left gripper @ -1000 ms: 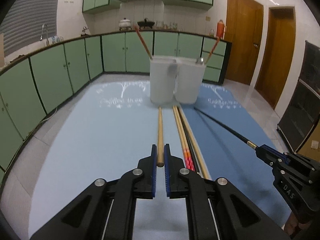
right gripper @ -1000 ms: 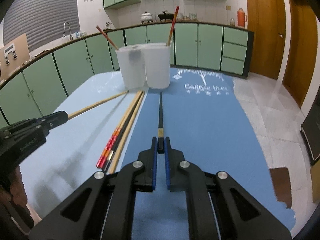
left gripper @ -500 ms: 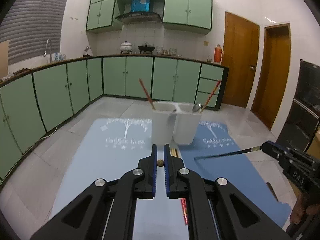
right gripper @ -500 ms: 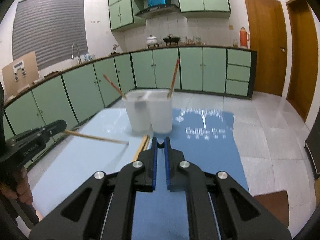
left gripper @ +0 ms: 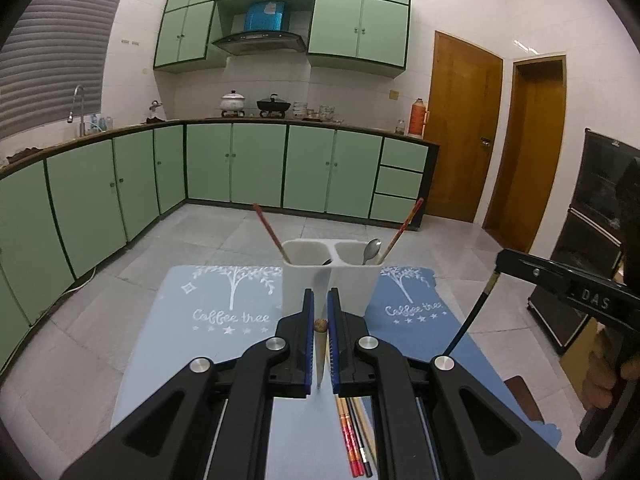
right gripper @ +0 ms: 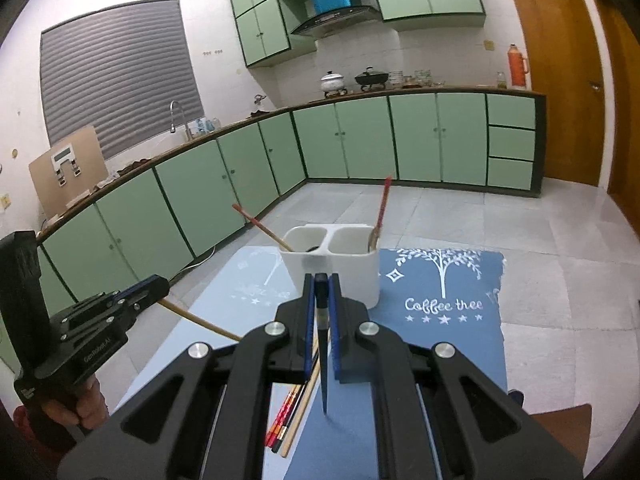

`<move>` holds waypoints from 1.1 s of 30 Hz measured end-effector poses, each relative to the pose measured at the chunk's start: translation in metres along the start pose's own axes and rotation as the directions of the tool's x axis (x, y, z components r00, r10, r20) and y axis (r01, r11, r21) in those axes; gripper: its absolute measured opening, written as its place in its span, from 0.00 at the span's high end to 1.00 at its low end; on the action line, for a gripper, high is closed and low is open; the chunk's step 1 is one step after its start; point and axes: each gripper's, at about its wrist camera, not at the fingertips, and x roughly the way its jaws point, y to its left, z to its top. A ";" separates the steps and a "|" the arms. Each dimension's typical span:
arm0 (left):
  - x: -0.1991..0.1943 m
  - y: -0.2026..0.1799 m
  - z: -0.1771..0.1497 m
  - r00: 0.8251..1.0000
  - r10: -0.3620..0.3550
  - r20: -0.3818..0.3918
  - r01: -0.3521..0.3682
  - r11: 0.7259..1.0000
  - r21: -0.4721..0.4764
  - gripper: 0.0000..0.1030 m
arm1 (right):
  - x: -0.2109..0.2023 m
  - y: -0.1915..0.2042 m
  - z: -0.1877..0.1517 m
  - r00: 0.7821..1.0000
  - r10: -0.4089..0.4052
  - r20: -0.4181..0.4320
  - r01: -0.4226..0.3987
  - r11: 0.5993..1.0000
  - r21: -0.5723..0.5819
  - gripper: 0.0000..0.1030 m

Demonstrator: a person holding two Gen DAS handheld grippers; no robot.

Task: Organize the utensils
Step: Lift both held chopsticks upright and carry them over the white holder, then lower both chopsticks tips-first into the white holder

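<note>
A white two-compartment holder (left gripper: pixel 304 280) (right gripper: pixel 360 276) stands on the mats, with a red-tipped chopstick (left gripper: pixel 269 232) leaning in the left cup and another chopstick (left gripper: pixel 400 230) plus a metal spoon (left gripper: pixel 371 250) in the right cup. My left gripper (left gripper: pixel 320 326) is shut on a light wooden chopstick (left gripper: pixel 321 350), held high with its tip hanging down. My right gripper (right gripper: pixel 321 280) is shut on a black chopstick (right gripper: pixel 323 360), also tip down. Both hover just before the holder. Several more chopsticks (left gripper: pixel 354 436) (right gripper: pixel 294 412) lie on the mats below.
A light blue mat (left gripper: pixel 216 320) and a darker blue mat (right gripper: pixel 440 320) cover the table. The right gripper's body (left gripper: pixel 568 292) is at the right of the left wrist view, the left gripper's body (right gripper: pixel 92 332) at the left of the right wrist view. Green kitchen cabinets stand behind.
Both grippers have lifted their chopsticks off the mats and risen. The chopsticks have swung from lying flat to hanging tip down, and the holder's openings have come into view from above.
</note>
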 end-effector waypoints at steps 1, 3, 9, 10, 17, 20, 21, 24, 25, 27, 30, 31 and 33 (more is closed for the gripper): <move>0.000 0.000 0.002 1.000 -0.004 0.002 0.004 1.000 0.000 0.94 | 0.000 0.002 0.003 1.000 0.003 0.001 -0.003 1.000 -0.012 0.94; -0.001 0.000 0.006 1.000 -0.011 0.004 0.011 1.000 -0.001 0.94 | -0.001 0.005 0.008 1.000 0.013 0.003 -0.013 1.000 -0.025 0.94; -0.005 -0.005 0.020 0.999 -0.032 0.028 0.032 0.999 0.010 0.94 | -0.003 0.007 0.031 0.999 0.044 0.022 -0.043 0.998 -0.048 0.94; -0.006 -0.005 0.024 0.999 -0.033 0.037 0.033 0.999 0.015 0.94 | -0.003 0.006 0.037 0.998 0.050 0.031 -0.048 0.998 -0.049 0.94; -0.014 -0.016 0.074 0.988 -0.052 0.148 0.043 0.997 0.062 0.94 | -0.009 0.009 0.082 0.993 0.058 0.103 -0.050 0.995 -0.085 0.94; -0.013 -0.021 0.097 0.979 -0.056 0.195 0.041 0.996 0.081 0.94 | -0.006 0.008 0.103 0.990 0.053 0.130 -0.040 0.994 -0.098 0.94; -0.011 -0.022 0.102 0.977 -0.058 0.205 0.041 0.996 0.085 0.94 | -0.004 0.006 0.108 0.989 0.052 0.135 -0.039 0.994 -0.099 0.94; -0.004 -0.025 0.124 0.969 -0.063 0.239 0.041 0.995 0.092 0.94 | 0.004 0.002 0.127 0.988 0.050 0.149 -0.035 0.995 -0.098 0.94; -0.001 -0.027 0.131 0.967 -0.064 0.248 0.041 0.995 0.094 0.94 | 0.007 0.000 0.132 0.987 0.049 0.151 -0.035 0.995 -0.095 0.95; 0.007 -0.029 0.146 0.960 -0.062 0.273 0.035 0.994 0.101 0.94 | 0.015 -0.004 0.142 0.987 0.044 0.154 -0.030 0.995 -0.092 0.95; 0.018 -0.031 0.165 0.953 -0.062 0.295 0.034 0.994 0.100 0.94 | 0.026 -0.011 0.154 0.986 0.036 0.161 -0.023 0.996 -0.086 0.95; 0.023 -0.031 0.171 0.951 -0.059 0.305 0.029 0.994 0.102 0.94 | 0.031 -0.013 0.159 0.986 0.034 0.163 -0.021 0.996 -0.083 0.95; 0.034 -0.033 0.180 0.947 -0.049 0.317 0.017 0.994 0.105 0.94 | 0.040 -0.017 0.164 0.986 0.026 0.163 -0.012 0.997 -0.082 0.95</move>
